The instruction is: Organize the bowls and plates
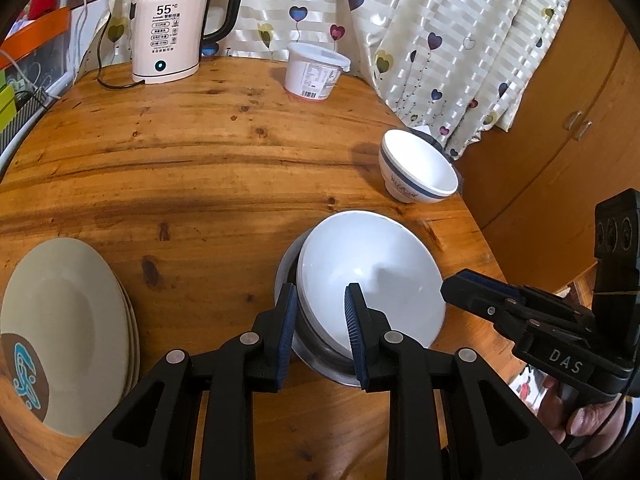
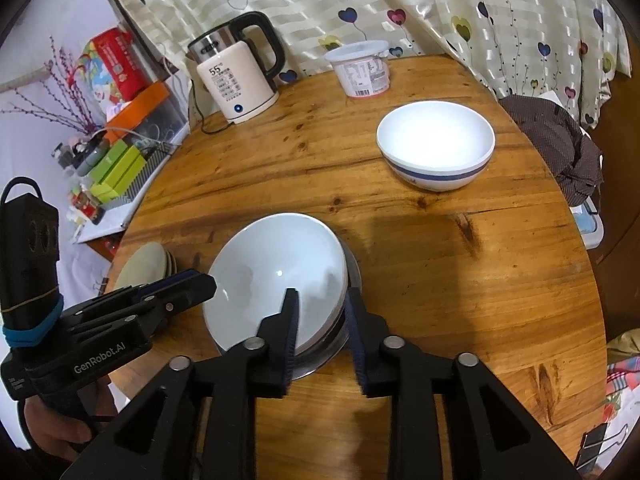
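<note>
- Two bowls sit nested near the table's front edge: a plain white bowl (image 1: pixel 372 276) tilted inside a steel bowl (image 1: pixel 316 356), whose metal rim shows beneath it.
- The left gripper (image 1: pixel 320 320) straddles the near left rim of this stack, one blue pad outside, the other inside the white bowl; I cannot tell whether the pads press the rim.
- The right gripper (image 2: pixel 320 328) straddles the stack's right rim, its jaws narrowly apart; whether the pads touch the rim I cannot tell.
- A hand (image 1: pixel 580 420) holds the right gripper's handle at the lower right of the left wrist view.
- A stack of beige plates (image 1: pixel 64 332) lies left of the bowls, at the table's edge.
- A white bowl with a blue band (image 2: pixel 436 148) stands upright farther back to the right, well apart from the stack.
- At the far side of the round wooden table (image 1: pixel 200 160) stand a kettle (image 1: pixel 172 28) and a lidded white tub (image 1: pixel 314 72), before a heart-patterned curtain (image 1: pixel 440 20).
</note>
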